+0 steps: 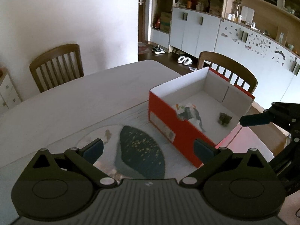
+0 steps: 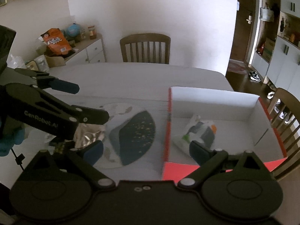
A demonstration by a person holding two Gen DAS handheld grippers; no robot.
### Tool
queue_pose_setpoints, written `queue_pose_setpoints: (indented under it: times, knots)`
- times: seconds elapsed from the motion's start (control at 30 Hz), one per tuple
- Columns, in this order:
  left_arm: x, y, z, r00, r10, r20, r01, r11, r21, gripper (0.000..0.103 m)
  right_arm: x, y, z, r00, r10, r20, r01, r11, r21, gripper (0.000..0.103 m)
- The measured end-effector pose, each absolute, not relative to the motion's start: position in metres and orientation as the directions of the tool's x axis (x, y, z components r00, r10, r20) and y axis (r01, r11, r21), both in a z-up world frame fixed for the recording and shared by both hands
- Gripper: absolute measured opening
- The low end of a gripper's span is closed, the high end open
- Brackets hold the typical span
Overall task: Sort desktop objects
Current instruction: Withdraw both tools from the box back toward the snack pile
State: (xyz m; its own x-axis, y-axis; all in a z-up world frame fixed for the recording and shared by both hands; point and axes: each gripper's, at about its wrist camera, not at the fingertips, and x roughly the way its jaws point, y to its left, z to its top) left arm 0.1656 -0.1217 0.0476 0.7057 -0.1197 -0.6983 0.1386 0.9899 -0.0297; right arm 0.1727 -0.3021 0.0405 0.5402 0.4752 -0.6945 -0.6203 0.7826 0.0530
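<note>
A red cardboard box (image 1: 176, 129) with a white inside stands on the table; it also shows in the right wrist view (image 2: 169, 123). Inside lie a white packet with dark print (image 1: 189, 112) (image 2: 198, 131) and a small dark green object (image 1: 225, 119). My left gripper (image 1: 148, 150) is open and empty above the patterned mat (image 1: 140, 150), left of the box. My right gripper (image 2: 146, 150) is open and empty, over the box's near left corner. A crumpled silver foil wrapper (image 2: 90, 135) and a small dark item (image 2: 60, 146) lie on the mat (image 2: 135, 131), partly hidden under the left gripper (image 2: 91, 101).
The white table (image 1: 75, 97) has wooden chairs (image 1: 56, 65) (image 1: 230, 71) at its far sides. A low cabinet with snack bags (image 2: 56, 41) stands at the left wall. The box's red lid (image 2: 180, 170) lies beside it.
</note>
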Motion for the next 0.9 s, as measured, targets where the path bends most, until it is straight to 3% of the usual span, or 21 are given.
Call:
queue_pose_setpoints:
  times: [0.9]
  knots:
    - [0.107,0.006,0.026,0.685,0.017,-0.729,-0.063,0.997,-0.037,0.103,0.109,-0.22,0.02,0.487,0.5,-0.716,-0.686,0.726,0.04,0.098]
